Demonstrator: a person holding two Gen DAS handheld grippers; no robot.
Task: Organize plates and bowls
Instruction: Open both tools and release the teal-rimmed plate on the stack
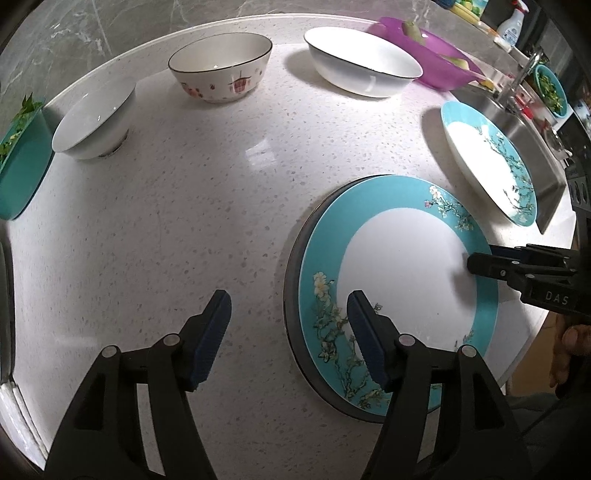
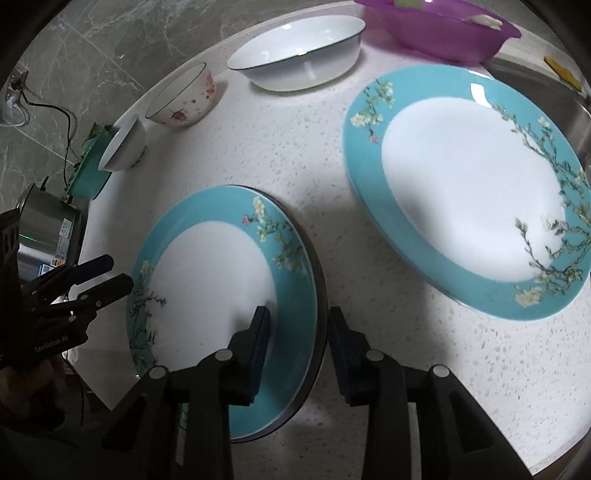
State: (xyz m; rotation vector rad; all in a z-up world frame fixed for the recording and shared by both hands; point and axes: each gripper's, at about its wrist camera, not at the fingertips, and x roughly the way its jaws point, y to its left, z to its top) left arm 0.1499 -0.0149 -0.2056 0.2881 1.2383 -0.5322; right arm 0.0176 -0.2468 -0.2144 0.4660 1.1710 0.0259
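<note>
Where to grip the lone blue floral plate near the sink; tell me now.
Take the lone plate by its blue rim on the near edge, the right hand-held gripper coming in low from the front. It lies flat on the countertop, so only the thin, slightly raised rim offers a pinch.

The right tool (image 2: 295, 354) stands with its blue-padded fingers (image 2: 258, 343) spread apart, straddling the near rim of a teal blossom plate (image 2: 221, 280) that lies on top of a dark plate (image 2: 320, 291) — only that lower plate's edge shows. Neither pad clearly touches the rim. The left tool (image 2: 107, 277) reaches in from the left edge, its tips over the same plate's far rim. A second, larger-looking teal plate (image 2: 469, 192) lies apart on the speckled white worktop (image 2: 295, 147). Behind stand a shallow white bowl (image 2: 295, 55), a patterned bowl (image 2: 181, 98), a small white bowl (image 2: 123, 147) — and a purple basin (image 2: 443, 33).
</note>
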